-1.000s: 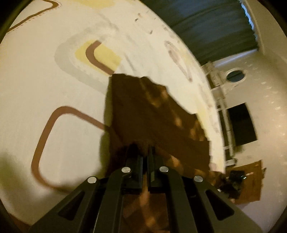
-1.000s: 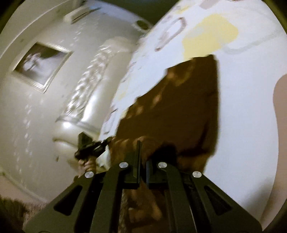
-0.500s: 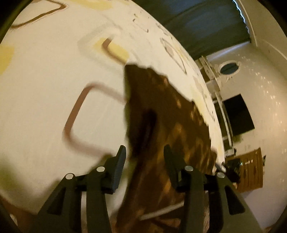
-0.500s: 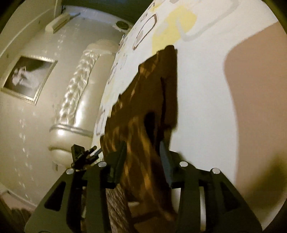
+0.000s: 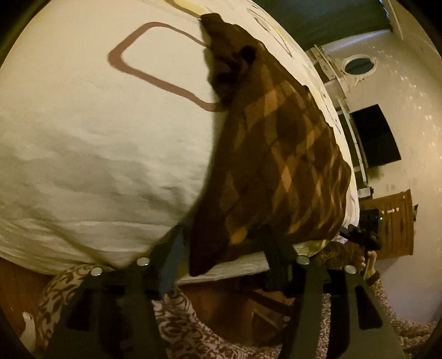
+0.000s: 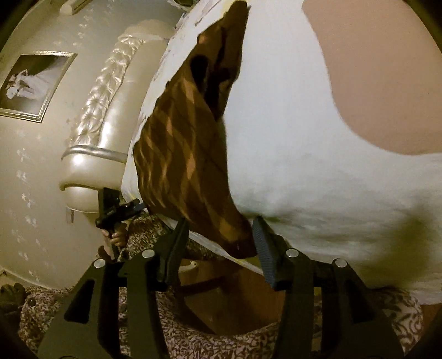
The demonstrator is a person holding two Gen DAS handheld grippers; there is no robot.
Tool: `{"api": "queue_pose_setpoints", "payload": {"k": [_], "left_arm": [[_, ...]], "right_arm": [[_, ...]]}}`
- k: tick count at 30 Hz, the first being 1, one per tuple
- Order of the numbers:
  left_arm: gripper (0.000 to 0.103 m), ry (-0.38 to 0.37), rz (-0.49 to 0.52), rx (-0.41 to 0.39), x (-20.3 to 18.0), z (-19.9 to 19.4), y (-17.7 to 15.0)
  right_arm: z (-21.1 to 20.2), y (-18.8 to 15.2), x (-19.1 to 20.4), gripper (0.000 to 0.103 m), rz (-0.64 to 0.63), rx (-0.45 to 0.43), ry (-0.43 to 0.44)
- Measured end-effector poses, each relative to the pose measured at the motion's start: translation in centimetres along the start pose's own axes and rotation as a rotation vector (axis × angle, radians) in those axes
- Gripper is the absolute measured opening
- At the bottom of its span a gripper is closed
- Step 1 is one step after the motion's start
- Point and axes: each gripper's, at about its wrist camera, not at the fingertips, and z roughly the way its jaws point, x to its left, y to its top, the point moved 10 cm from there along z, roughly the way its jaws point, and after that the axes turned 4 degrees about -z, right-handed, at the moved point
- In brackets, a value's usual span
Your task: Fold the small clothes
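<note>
The brown checked cloth [image 5: 276, 154] lies on the bed [image 5: 110, 165], stretched along its near edge, with one corner hanging over the edge between the fingers of the left tongs [image 5: 221, 265]. Those jaws stand apart and are opening, the pads clear of the fabric. In the right view the cloth's [image 6: 182, 154] other corner droops between the right tongs [image 6: 221, 243], whose jaws are also apart and opening, not pressing it. The far end of the cloth is bunched into dark folds, hard to read. The sheet carries brown looped outlines and yellow patches. Beyond the bed stand a padded headboard [image 6: 94, 154], a framed picture [image 6: 30, 85], a dark curtain [image 5: 331, 19], a round mirror [image 5: 359, 65] and a wooden cabinet [image 5: 392, 223]. A patterned rug [image 6: 207, 339] covers the floor. Each view catches the opposite gripper, small and blurred.
</note>
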Motion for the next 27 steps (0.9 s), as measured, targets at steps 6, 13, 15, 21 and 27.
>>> {"api": "queue_pose_setpoints", "payload": {"k": [6,13,15,21,27], "left_arm": [[0.055,-0.021,0.031,-0.002,-1.3,0.4,-0.5],[0.054,0.006,0.022,0.016,-1.6,1.4,-0.8],[0.054,-0.006,0.006,0.011,-1.5,1.4,-0.8],[0.052,0.002,0.002,0.010,-1.3,1.3,-0.8],[0.010,0.038,-0.021,0.022,-0.4,1.3,-1.0]], "right_arm": [[1.2,-0.1,0.9,0.057,-0.021,0.029,0.017],[2.6,-0.1,1.6,0.057,-0.037,0.062,0.018],[2.6,-0.2,1.7,0.057,-0.041,0.065,0.022],[2.8,-0.7,1.3,0.035,-0.041,0.091,0.002],[3.8,-1.4,1.6,0.005,-0.104,0.133,-0.077]]}}
